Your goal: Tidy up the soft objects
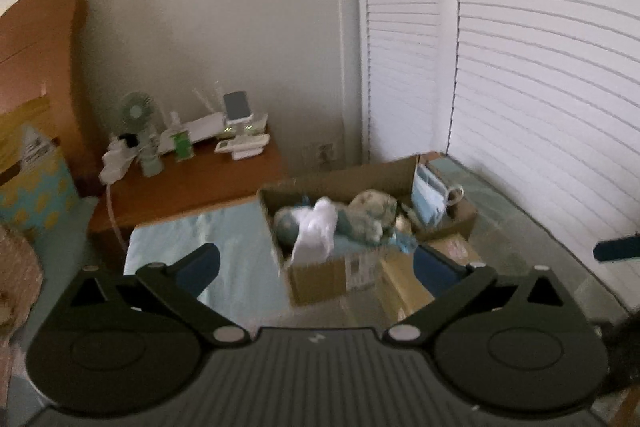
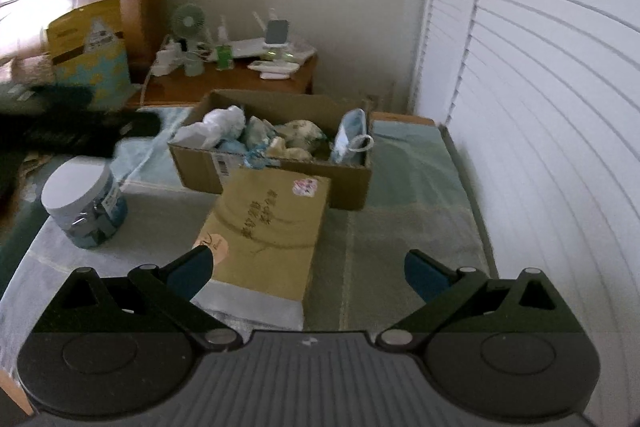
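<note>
Presently:
- Left gripper (image 1: 316,267): jaws spread wide, nothing between them, aimed toward the cardboard box (image 1: 320,279).
- Right gripper (image 2: 308,271): jaws wide, empty, over a closed carton (image 2: 272,231).
- Cardboard box on the bed: holds a white soft bundle (image 1: 318,227), a floral plush item (image 1: 370,211) and bluish cloth pieces.
- Plastic jar (image 2: 82,205): stands on the bed, left of the carton.
- Progress: most soft things appear boxed; whether more remain outside, I cannot tell.
</note>
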Motion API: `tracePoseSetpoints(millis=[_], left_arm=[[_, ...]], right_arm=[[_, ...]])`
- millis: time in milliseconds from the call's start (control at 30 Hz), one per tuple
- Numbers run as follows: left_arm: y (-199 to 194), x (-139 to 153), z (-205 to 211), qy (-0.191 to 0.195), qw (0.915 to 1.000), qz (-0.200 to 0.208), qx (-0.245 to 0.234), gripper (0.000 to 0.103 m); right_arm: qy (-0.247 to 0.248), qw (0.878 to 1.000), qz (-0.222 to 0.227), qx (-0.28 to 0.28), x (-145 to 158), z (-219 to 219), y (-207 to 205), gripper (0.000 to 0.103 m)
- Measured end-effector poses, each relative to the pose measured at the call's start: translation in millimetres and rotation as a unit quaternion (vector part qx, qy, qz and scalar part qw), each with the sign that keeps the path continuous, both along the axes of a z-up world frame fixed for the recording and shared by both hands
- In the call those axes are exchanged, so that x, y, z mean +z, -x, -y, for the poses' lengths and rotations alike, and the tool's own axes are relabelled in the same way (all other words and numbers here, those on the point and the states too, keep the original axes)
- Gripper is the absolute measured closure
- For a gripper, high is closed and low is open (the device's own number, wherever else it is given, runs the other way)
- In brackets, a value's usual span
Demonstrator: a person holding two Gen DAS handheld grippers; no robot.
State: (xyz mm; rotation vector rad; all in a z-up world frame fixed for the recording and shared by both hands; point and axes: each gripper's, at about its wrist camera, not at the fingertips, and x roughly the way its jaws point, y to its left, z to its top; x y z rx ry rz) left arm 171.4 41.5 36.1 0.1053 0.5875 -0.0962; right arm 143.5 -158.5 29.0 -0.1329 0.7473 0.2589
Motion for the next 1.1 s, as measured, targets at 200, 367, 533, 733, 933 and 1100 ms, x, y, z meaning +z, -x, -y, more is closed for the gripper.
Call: tracePoseSetpoints(millis=[200, 367, 533, 733, 933, 1100], left_arm=[[36, 0, 7, 0.003, 0.9989, -0.026, 0.039, 0.001], [54, 5, 13, 0.004, 0.9966, -0.055, 0.061, 0.001], [64, 10, 17, -0.005, 0.9966, -0.051, 0.064, 0.001], [70, 13, 19, -0.007, 0.9961, -0.05, 0.073, 0.001], [69, 13, 22, -0.01, 0.9956, -0.052, 0.077, 0.001], [68, 13, 22, -0.011, 0.9952, -0.054, 0.08, 0.001]], right_arm=[[0.01, 0.999, -0.009, -0.04, 8, 0, 12, 0.0], [0.005, 0.998, -0.012, -0.053, 15, 1, 23, 0.0], [0.006, 0.999, -0.005, -0.048, 20, -3, 31, 0.0], [0.004, 0.999, -0.002, -0.051, 23, -2, 34, 0.0], [0.003, 0.999, -0.003, -0.054, 23, -1, 33, 0.0], [0.003, 0.999, -0.003, -0.054, 23, -1, 33, 0.0]])
